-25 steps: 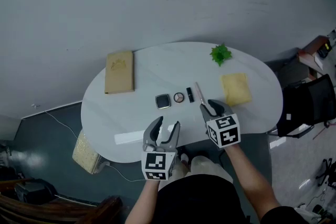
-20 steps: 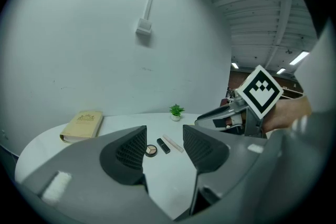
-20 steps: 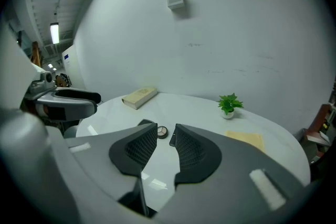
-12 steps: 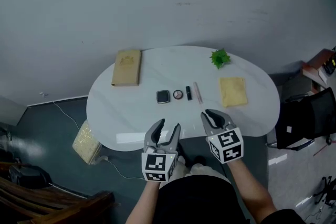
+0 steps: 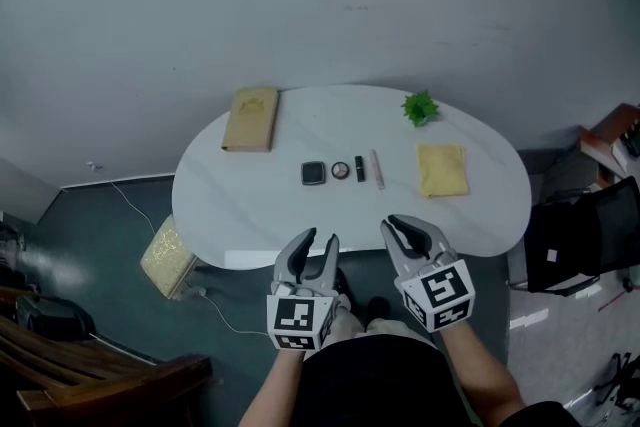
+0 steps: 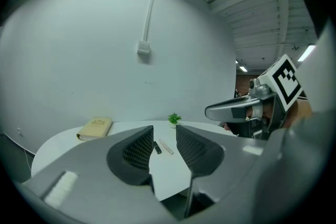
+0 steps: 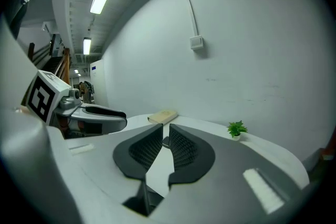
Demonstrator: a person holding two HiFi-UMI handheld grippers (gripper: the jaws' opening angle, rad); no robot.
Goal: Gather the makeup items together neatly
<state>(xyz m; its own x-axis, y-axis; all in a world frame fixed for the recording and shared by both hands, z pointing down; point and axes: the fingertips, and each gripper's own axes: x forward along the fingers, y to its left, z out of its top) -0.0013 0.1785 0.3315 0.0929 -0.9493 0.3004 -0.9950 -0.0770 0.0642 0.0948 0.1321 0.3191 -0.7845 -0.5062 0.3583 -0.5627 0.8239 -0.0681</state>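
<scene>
Left claw (image 5: 316, 241), right claw (image 5: 404, 227) closing empty at table (image 5: 490, 205) edge

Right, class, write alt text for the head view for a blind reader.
Four small makeup items lie in a row on a white oval table, with a tan book, a plant and a yellow cloth. The left gripper and right gripper, empty with jaws closing, hover at its near edge.
</scene>
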